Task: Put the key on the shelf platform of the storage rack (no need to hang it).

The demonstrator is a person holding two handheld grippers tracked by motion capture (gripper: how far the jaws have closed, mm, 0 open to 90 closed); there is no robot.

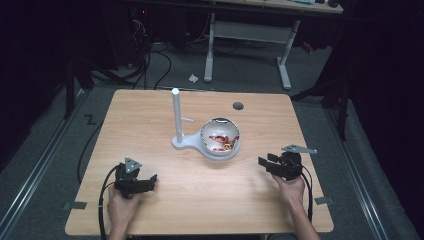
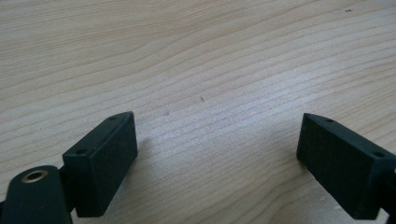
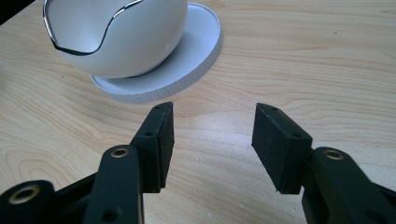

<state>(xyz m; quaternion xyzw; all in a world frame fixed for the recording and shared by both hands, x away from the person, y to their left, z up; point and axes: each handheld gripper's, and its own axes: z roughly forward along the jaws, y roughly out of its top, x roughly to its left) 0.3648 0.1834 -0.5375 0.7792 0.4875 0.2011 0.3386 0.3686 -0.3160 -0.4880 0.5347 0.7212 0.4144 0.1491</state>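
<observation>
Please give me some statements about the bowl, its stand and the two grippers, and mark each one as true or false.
1. The white bowl sits on the round plate of a white stand. True.
2. The bowl is empty. False: red and yellowish pieces lie inside it.
3. The right gripper holds the bowl's rim. False: its fingers stand apart with only the wooden table between them.
4. The left gripper is open with nothing between its fingers. True.
5. The stand's post lies flat on the table. False: it stands upright beside the bowl.
</observation>
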